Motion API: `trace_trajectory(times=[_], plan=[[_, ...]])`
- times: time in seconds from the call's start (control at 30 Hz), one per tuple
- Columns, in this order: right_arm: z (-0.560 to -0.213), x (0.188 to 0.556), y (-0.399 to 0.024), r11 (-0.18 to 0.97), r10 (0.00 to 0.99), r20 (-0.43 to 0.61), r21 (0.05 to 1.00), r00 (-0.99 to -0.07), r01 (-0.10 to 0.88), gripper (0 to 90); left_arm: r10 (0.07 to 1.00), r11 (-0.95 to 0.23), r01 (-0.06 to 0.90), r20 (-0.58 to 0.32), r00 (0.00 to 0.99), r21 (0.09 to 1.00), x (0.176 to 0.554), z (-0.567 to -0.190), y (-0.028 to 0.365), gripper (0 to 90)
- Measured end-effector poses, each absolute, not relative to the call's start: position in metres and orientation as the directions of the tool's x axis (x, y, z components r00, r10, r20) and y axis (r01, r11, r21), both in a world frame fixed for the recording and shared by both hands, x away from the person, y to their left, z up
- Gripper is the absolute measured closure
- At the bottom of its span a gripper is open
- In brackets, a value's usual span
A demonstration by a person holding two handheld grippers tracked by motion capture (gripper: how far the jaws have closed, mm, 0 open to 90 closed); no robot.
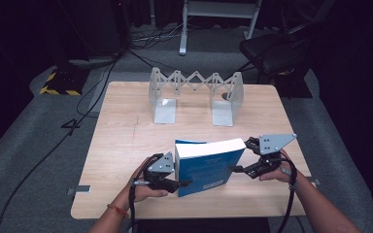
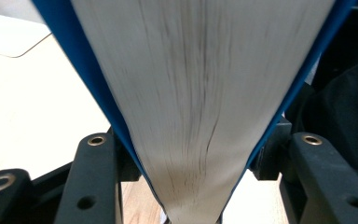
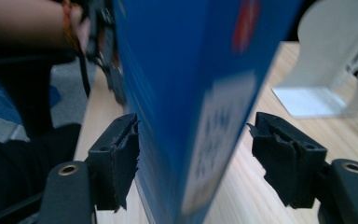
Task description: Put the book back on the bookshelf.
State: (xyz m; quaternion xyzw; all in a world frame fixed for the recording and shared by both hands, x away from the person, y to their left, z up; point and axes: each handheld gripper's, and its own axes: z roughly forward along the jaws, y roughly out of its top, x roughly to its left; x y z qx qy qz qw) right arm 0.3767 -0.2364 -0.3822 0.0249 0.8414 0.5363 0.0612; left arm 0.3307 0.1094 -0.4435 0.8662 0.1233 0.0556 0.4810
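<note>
Dark room, grey carpet, cables trailing across the floor behind a pale wooden table; a black chair stands at the far right

At the table's far edge: a metal folding book rack, 2 upright ends joined by a zigzag lattice, nothing in it

Near edge, centre: a thick blue book, standing on its lower edge, white page block on top, leaning slightly, well apart from the rack

Left gripper sits at the book's lower left corner. In the left gripper view the page edge and blue covers run down between the 2 black jaws; the covers seem to meet the jaws low down, but whether the pads pinch I cannot tell

Right gripper sits at the book's right end. In the right gripper view the jaws are spread, the left pad just beside the blue cover, the right pad clear of it with a visible gap: no pinch

Risks, as judged:
- book is tall, resting on 1 narrow edge; with the right jaws loose it could topple flat
- a grip at 1 corner alone may let the book pivot or fan open
- lifting toward the rack on a weak hold, the heavy book could slip out
</note>
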Motion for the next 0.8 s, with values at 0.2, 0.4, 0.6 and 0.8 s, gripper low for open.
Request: trace_trajectory(times=[0.2,0.4,0.6,0.8], plan=[[-0.352,0.379,-0.217,0.443,0.060,-0.077,0.895,-0.995,-0.043,37.6,0.334,-0.534,0.197,-0.009,0.943,0.822,0.322,-0.460,0.108,46.9],[-0.334,0.381,-0.209,0.451,0.021,-0.034,0.892,-0.999,-0.021,48.5,0.371,-0.577,0.220,0.013,0.929,0.786,0.318,-0.477,0.103,43.4],[-0.332,0.379,-0.217,0.435,0.020,-0.030,0.900,-0.999,-0.018,60.4,0.460,-0.569,0.230,0.073,0.885,0.789,0.329,-0.479,0.099,40.1],[-0.327,0.371,-0.221,0.474,0.090,-0.078,0.880,-0.993,-0.027,60.6,0.500,-0.560,0.243,0.089,0.861,0.792,0.344,-0.481,0.088,32.3]])
